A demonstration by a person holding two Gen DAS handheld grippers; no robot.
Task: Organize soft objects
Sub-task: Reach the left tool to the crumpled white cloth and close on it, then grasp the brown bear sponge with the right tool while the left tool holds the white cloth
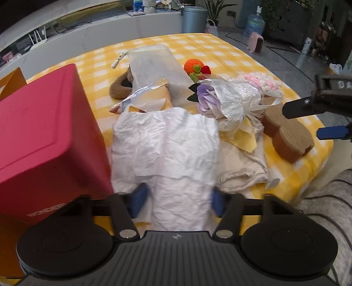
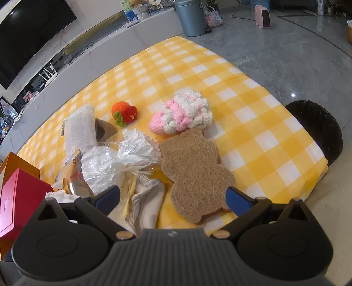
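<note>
My left gripper (image 1: pixel 179 199) is shut on a crumpled white cloth (image 1: pixel 167 143) that hangs forward over the yellow checked table (image 1: pixel 220 50), right beside a red box (image 1: pixel 46 136). My right gripper (image 2: pixel 172 197) is open and empty, above a brown fibre bear-shaped pad (image 2: pixel 195 171); it also shows at the right edge of the left wrist view (image 1: pixel 316 121). A wrapped flower bouquet (image 1: pixel 228 96) (image 2: pixel 123 158), a pink and white crochet piece (image 2: pixel 184 114), an orange crochet fruit (image 2: pixel 124 113) and a white mesh pouch (image 1: pixel 154 66) lie on the table.
A beige cloth (image 1: pixel 242 167) lies under the bouquet. A brown slipper (image 1: pixel 120 85) sits behind the pouch. A black stool (image 2: pixel 316 129) stands off the table's right edge. A grey bin (image 2: pixel 190 17) and a TV counter are behind the table.
</note>
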